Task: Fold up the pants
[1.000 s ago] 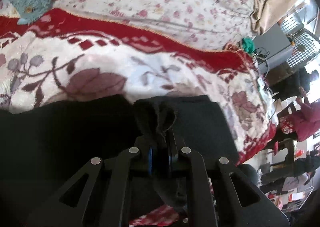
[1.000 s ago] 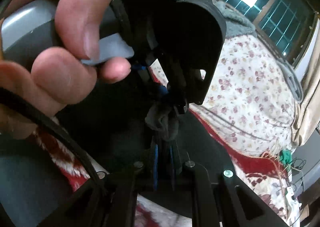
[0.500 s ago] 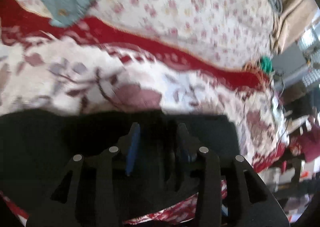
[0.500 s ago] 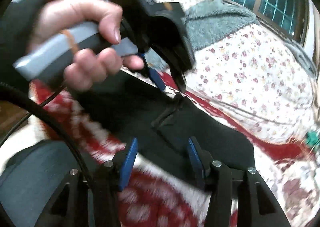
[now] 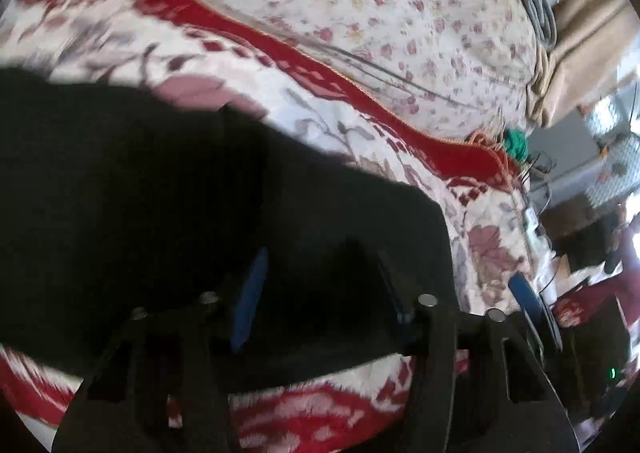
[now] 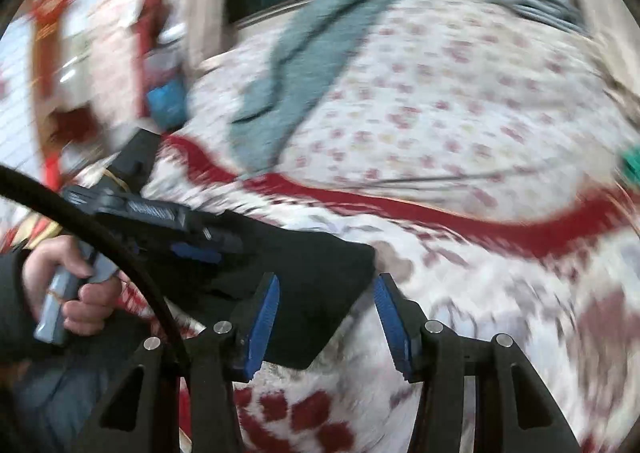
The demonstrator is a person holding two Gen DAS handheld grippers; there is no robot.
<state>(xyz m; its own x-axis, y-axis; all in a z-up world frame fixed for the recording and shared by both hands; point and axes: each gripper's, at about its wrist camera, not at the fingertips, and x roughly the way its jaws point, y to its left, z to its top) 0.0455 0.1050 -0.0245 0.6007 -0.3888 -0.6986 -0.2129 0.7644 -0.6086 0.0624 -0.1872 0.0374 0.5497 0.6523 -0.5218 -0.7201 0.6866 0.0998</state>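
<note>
The black pants (image 5: 160, 193) lie folded flat on a red and white floral blanket (image 5: 360, 125). My left gripper (image 5: 320, 289) hovers just over their near right part. Its jaws are opening and the blue pads (image 5: 250, 293) press on nothing. In the right wrist view the pants (image 6: 316, 265) end in a corner that reaches between the fingers of my right gripper (image 6: 328, 321). This gripper stands open and its pads (image 6: 264, 317) are clear of the cloth. A hand (image 6: 76, 285) holds the left gripper (image 6: 188, 249) over the pants at the left.
A grey-blue fleece (image 6: 304, 65) lies on the flowered sheet (image 6: 460, 93) beyond the blanket. A black cable (image 6: 132, 253) arcs across the left of the right wrist view. Something green (image 5: 516, 141) lies at the bed's right edge, with furniture and people (image 5: 592, 293) beyond it.
Both grippers were shut on a bunch of black cloth; both have let go and opened. The right gripper has swung away to the right, and the pants now lie flat.
</note>
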